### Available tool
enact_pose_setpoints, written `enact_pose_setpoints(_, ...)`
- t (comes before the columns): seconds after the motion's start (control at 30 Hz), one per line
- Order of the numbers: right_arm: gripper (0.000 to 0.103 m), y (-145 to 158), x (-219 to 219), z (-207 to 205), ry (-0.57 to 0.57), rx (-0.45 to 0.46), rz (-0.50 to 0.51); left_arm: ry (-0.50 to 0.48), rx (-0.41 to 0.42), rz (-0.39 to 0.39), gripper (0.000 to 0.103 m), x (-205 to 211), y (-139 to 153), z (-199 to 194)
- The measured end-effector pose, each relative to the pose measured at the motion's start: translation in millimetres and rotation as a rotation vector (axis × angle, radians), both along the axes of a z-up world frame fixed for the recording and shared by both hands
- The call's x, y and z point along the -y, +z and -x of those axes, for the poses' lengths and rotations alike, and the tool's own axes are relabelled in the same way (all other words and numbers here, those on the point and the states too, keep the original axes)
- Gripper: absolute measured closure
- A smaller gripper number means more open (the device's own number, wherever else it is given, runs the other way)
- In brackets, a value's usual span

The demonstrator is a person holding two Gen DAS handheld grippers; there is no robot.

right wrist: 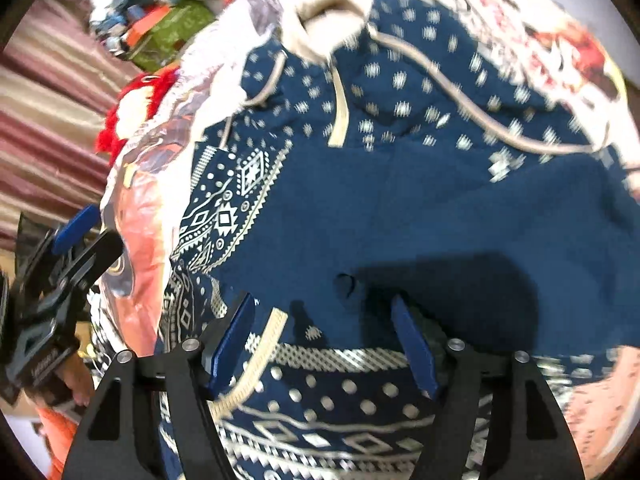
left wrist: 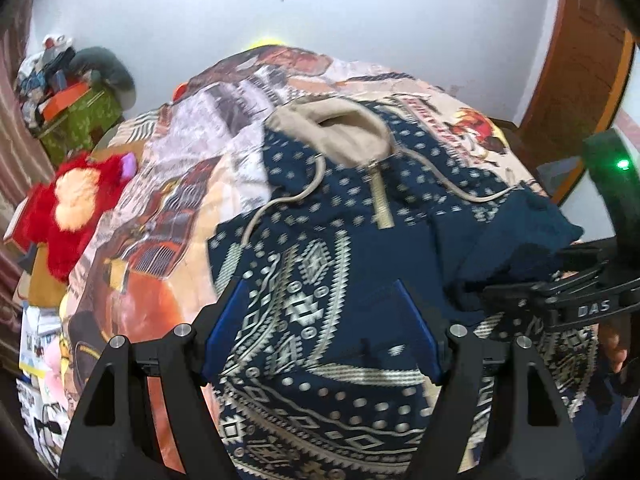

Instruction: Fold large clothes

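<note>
My left tool point(left wrist: 322, 320) hangs with its jaws spread wide and nothing in them, above the patterned front of the navy hoodie point(left wrist: 344, 248). My right tool point(right wrist: 324, 336) is spread too, gripping nothing, over a plain blue fold. The hoodie lies on the bed point(left wrist: 168, 184), tan hood point(left wrist: 332, 128) farthest.

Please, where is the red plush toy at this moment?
The red plush toy lies at the left edge of the left wrist view, beside the printed bedcover, below the green box in the room's corner, left of the navy hoodie.
</note>
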State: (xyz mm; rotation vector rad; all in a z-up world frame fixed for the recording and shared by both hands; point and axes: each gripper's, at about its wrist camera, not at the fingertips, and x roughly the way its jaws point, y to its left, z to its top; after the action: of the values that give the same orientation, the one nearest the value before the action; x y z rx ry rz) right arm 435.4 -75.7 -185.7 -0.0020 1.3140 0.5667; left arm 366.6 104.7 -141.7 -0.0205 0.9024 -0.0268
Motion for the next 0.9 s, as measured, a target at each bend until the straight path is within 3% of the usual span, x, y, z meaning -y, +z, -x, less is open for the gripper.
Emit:
enact_pose_setpoints(0.1,0.032,26,29,7,-0.026,0.109,0.018,-0.058,0.009,-0.002,0.029,27,9,-7)
enact_pose_setpoints(0.17,0.025,44,56,11,-0.054,0.184,0.040,-0.098,0.003,-0.001,0.029,46,11,-13)
enact_pose_setpoints(0.33,0.020,78,130,18,-0.141,0.322,0.114,-0.247,-0.038,-0.027,0.029,120,1,-32)
enact_pose_setpoints(0.53,0.018,97,210,34,-0.308,0.449,0.145,-0.412,-0.098,-0.090,0.029,207,-28,-48)
enact_pose_setpoints(0.73,0.014,102,242,60,-0.395,0.603,0.197,-0.460,-0.093,-0.193,0.031,253,-48,-58)
enact_pose_setpoints(0.8,0.012,101,240,67,-0.381,0.640,0.223,-0.461,-0.080,-0.202,0.043,258,-50,-60)
enact_pose_setpoints(0.87,0.011,98,234,73,-0.343,0.674,0.249,-0.474,-0.081,-0.186,0.071,260,-51,-61)
enact_pose_setpoints(0.9,0.011,97,229,74,-0.320,0.685,0.264,-0.474,-0.080,-0.180,0.078,260,-51,-62)
